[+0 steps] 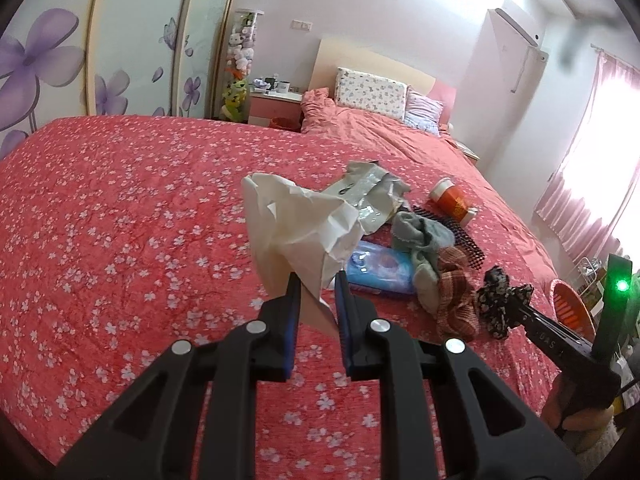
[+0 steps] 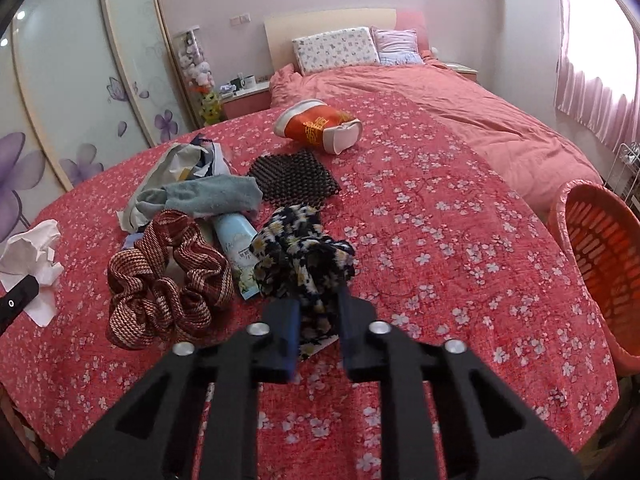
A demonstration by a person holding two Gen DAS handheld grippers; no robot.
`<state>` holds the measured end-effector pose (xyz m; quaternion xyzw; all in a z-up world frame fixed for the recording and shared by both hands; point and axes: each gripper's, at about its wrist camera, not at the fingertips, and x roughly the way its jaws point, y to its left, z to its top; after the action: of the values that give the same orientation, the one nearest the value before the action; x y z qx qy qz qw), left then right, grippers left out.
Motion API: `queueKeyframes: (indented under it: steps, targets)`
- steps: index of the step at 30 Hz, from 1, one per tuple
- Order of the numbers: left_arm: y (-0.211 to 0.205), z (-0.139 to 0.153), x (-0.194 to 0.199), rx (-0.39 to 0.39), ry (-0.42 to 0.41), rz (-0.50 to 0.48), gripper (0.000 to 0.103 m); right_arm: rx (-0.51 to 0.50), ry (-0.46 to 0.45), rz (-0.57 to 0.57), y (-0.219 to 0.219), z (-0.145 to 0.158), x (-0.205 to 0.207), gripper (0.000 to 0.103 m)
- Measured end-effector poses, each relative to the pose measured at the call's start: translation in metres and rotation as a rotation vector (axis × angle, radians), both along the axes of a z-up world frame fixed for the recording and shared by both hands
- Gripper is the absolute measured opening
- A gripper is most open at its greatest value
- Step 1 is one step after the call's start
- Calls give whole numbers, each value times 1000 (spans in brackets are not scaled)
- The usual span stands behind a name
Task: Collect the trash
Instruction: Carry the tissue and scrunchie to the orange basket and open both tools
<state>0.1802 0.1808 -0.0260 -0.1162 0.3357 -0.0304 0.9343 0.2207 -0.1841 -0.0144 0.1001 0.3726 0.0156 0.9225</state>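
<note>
Pinching a crumpled white tissue [image 1: 298,232], the left gripper [image 1: 316,284] has its blue-padded fingers drawn in on the paper's lower tail, and the tissue's bulk stands up above the fingertips, clear of the red floral bedspread [image 1: 120,220]. The right gripper [image 2: 318,308] is likewise closed in on the dark floral scrunchie [image 2: 304,256], whose cloth bunches between and above its pads; in the left wrist view that scrunchie [image 1: 502,300] sits at the tip of the other tool.

How much of the tissue lies behind the left fingers is hidden, and in the right wrist view the tissue [image 2: 32,256] is partly covered by the black tip of the left tool at the frame edge. A pale blue packet [image 2: 236,248] is half buried under the teal cloth [image 2: 212,196] and the brown woven scrunchie [image 2: 168,276]; its print is too small to read. The crumpled grey plastic bag [image 1: 368,196] is overlapped by the tissue in front.

Other litter lies ahead of both tools: an orange-and-white paper cup [image 2: 320,126] on its side beyond a black studded mat [image 2: 294,178]. An orange plastic basket [image 2: 600,264] stands just off the bed's right edge, cut off by the frame, to the right of the right gripper.
</note>
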Motion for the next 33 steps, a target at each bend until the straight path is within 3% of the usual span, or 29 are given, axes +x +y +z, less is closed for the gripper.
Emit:
queueKeyframes:
  steps: [16, 33]
  targets:
    - [-69, 25, 1, 7, -33, -134, 18, -34, -201, -87, -49, 52, -43, 11]
    - [-212, 40, 18, -13, -45, -386, 18, -62, -341, -305, -143, 78, -81, 11]
